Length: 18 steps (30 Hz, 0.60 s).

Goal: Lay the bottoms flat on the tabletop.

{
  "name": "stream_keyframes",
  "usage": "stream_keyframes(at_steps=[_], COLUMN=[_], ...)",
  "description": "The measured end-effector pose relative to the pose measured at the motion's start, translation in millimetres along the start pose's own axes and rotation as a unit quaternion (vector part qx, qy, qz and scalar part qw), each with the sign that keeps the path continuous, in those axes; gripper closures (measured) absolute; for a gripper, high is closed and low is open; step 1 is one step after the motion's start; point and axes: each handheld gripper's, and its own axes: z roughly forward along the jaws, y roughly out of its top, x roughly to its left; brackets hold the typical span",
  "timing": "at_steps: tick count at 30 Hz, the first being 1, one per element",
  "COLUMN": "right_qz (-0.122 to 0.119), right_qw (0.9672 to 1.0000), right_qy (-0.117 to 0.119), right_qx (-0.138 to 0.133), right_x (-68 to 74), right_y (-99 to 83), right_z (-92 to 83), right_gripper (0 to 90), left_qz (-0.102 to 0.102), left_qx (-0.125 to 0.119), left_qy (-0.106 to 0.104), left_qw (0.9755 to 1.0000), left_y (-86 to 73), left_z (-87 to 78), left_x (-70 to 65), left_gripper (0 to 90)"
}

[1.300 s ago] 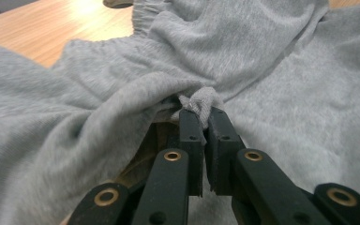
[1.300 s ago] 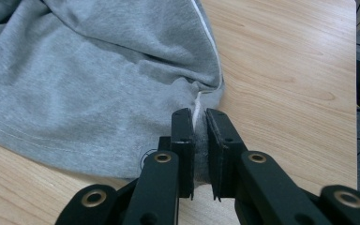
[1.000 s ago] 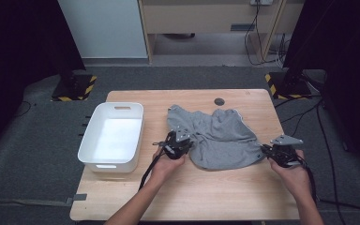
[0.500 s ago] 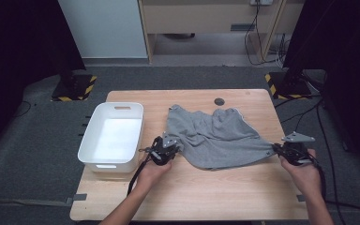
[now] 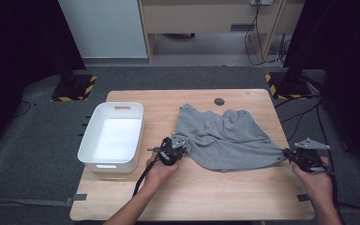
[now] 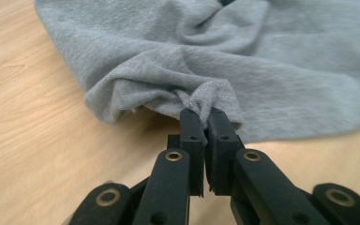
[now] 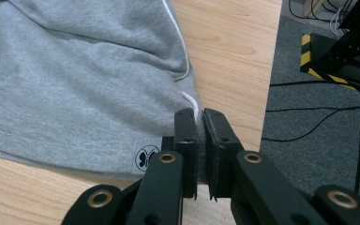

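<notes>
High view: a grey garment [image 5: 225,140] lies right of centre on the wooden table [image 5: 215,197], stretched between both grippers. The left gripper [image 5: 172,150] is clamped on a bunched hem corner [image 6: 206,96] at mid-frame; the right gripper [image 5: 294,157] pinches the opposite corner by a small logo patch [image 7: 145,158] at the right edge. The step looks like spreading it flat; next probably calls for even tension, then laying it down. A white tub [image 5: 112,138] sits left; grey carpet [image 5: 28,150] and cables [image 5: 309,117] surround the table.
</notes>
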Motion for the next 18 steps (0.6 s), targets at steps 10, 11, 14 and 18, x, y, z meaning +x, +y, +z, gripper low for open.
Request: stream_keyframes(at_steps=[10, 11, 14, 18], right_qz=[-0.001, 0.0, -0.001, 0.005], right_qw=[1.0, 1.0, 1.0, 0.9999], right_qy=[-0.005, -0.004, -0.009, -0.011], right_qx=[-0.002, 0.0, 0.004, 0.008], right_x=[-7.2, -7.6, -8.7, -11.0], right_y=[2.4, 1.9, 0.6, 0.2], right_z=[-1.0, -1.0, -0.2, -0.8], right_gripper=[84.9, 84.9, 84.9, 84.9], left_qz=[0.009, 0.007, 0.004, 0.003], left_qx=[0.013, 0.013, 0.011, 0.011], left_qy=[0.007, 0.008, 0.014, 0.02], left_qw=[0.9999, 0.9999, 0.9998, 0.9997], left_y=[-35.6, -38.9, -47.8, -57.6], left_z=[-60.7, -65.2, -76.2, -86.2], left_x=[6.0, 8.3, 13.5, 17.7], left_gripper=[86.9, 86.9, 87.0, 87.1])
